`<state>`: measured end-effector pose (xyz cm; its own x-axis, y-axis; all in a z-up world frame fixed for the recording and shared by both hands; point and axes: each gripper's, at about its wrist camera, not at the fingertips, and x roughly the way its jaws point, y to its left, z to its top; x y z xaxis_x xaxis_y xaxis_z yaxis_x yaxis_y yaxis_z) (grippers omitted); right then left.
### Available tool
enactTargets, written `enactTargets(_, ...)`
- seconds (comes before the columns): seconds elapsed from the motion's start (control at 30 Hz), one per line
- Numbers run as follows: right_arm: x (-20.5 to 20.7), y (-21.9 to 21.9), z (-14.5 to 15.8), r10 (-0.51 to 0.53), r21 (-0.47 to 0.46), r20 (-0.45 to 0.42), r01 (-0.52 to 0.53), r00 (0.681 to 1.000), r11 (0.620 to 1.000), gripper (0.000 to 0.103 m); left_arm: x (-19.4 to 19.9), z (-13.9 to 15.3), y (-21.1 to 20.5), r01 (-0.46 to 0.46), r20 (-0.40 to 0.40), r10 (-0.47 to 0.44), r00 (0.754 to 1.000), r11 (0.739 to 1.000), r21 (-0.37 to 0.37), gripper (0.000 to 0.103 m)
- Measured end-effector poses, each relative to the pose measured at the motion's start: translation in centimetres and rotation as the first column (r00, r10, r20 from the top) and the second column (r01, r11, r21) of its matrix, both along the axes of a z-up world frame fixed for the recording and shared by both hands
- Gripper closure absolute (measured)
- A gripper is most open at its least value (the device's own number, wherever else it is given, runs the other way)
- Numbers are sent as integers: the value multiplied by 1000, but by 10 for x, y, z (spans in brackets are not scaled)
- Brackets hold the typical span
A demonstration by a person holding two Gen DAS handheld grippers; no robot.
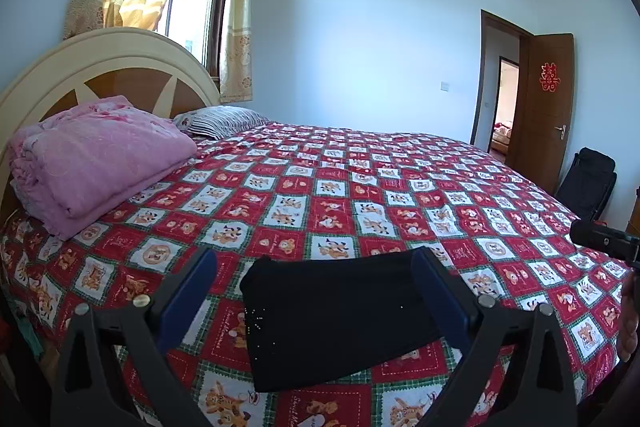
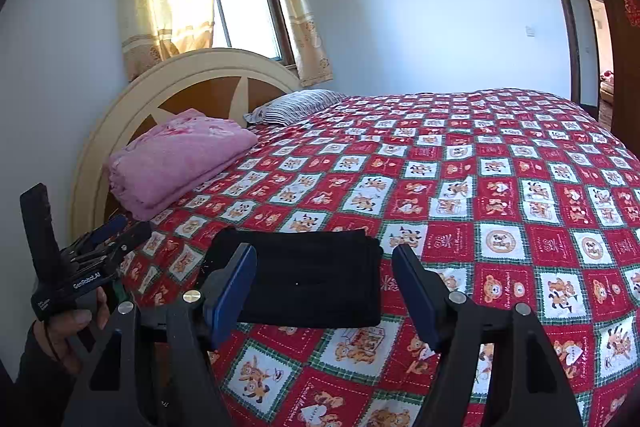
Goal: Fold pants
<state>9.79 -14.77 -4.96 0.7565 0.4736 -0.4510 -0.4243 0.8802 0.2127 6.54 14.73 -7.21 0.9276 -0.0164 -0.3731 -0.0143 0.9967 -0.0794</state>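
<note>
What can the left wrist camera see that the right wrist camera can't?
Only the left wrist view shows the black folding chair by the whole open brown wooden door.

Only the right wrist view shows the person's left hand around the left hand-held gripper.

Both show the folded black pants on the red checked cartoon bedspread, the folded pink blanket, the striped pillow, and open gripper fingers.

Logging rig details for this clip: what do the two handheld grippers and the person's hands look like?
Both grippers, left and right, have black angular frames, silver round bolts and blue pads on the fingers. The left one's handle carries white lettering; the hand holding it shows a dark sleeve.
</note>
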Motion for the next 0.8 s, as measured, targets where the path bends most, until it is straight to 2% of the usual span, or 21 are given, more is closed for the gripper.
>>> enactTargets(0.8, -4, 9, -3, 29, -3, -11, -29, 1000, 1000, 31, -4, 0, 1, -10, 5, 10, 1000, 1000, -8, 3)
